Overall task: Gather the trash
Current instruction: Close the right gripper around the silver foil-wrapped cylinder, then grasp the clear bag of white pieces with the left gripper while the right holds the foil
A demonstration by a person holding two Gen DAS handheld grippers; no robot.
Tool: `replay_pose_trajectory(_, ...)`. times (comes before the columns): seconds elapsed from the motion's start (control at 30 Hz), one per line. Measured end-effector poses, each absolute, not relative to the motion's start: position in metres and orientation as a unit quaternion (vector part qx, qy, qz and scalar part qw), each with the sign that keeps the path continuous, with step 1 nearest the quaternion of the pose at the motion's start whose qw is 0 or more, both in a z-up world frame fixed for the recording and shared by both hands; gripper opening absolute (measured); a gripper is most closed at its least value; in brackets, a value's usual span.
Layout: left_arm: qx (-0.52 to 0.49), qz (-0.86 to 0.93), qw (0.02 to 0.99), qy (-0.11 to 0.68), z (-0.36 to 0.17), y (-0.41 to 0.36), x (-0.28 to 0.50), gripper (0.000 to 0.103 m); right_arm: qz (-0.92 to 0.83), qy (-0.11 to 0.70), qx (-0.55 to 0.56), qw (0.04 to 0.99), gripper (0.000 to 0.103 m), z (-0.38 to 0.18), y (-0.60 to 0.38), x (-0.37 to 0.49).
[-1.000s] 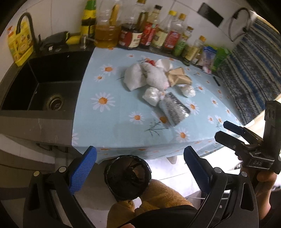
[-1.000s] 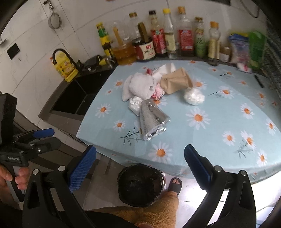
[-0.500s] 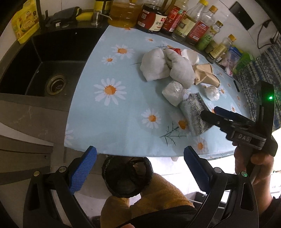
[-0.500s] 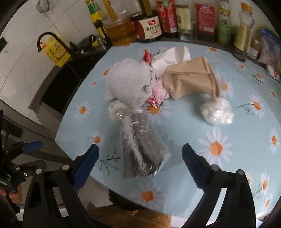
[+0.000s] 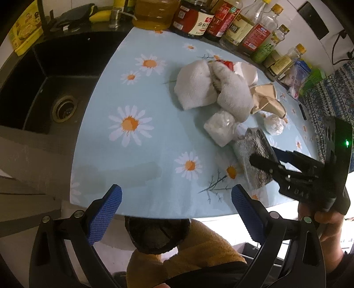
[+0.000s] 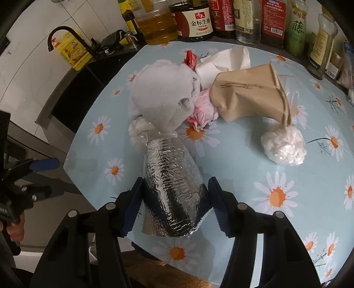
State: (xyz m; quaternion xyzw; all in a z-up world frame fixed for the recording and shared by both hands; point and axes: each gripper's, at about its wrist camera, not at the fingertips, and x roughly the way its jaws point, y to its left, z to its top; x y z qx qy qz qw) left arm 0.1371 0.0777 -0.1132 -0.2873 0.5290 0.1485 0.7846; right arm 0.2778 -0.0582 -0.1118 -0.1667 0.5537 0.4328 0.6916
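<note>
A silver foil bag (image 6: 170, 195) lies near the front edge of the daisy-print table (image 6: 276, 232). My right gripper (image 6: 176, 188) straddles it and its jaws are closing, with both blue pads touching the bag's sides; in the left wrist view the right gripper (image 5: 265, 155) sits on the foil bag (image 5: 250, 150). Behind the bag lies more trash: a grey-white towel wad (image 6: 163, 99), a pink wrapper (image 6: 203, 108), a brown paper bag (image 6: 247, 93), white tissue (image 6: 225, 59) and a crumpled white plastic ball (image 6: 283, 144). My left gripper (image 5: 177, 195) hangs open over the table's front edge, holding nothing.
A black-lined bin (image 5: 157, 234) stands on the floor below the table's front edge, beside a fuzzy ochre-clad leg (image 5: 199, 254). A black sink (image 5: 50, 88) lies to the left. Sauce and oil bottles (image 6: 194, 20) line the back wall.
Both grippers dropped and came in over the table. The right gripper moved onto the foil bag and its jaws narrowed from wide open to the bag's sides. The left gripper stayed open.
</note>
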Motion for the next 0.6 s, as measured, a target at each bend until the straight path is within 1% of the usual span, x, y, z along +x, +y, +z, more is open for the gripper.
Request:
replay_pose_trajectory(0.47,-0.224,0.059,0.826,0.514,-0.097,0.055,0.191,0.096,0.405,0.531,-0.108,0.736,0.059,-0.062,-0.112,0.284)
replay_pose_trajectory(0.6,-0.210,0.038,0.829,0.517,-0.105,0.055,0.212,0.096,0.390,0.534,-0.097,0.744,0.059,-0.059,-0.126,0.290)
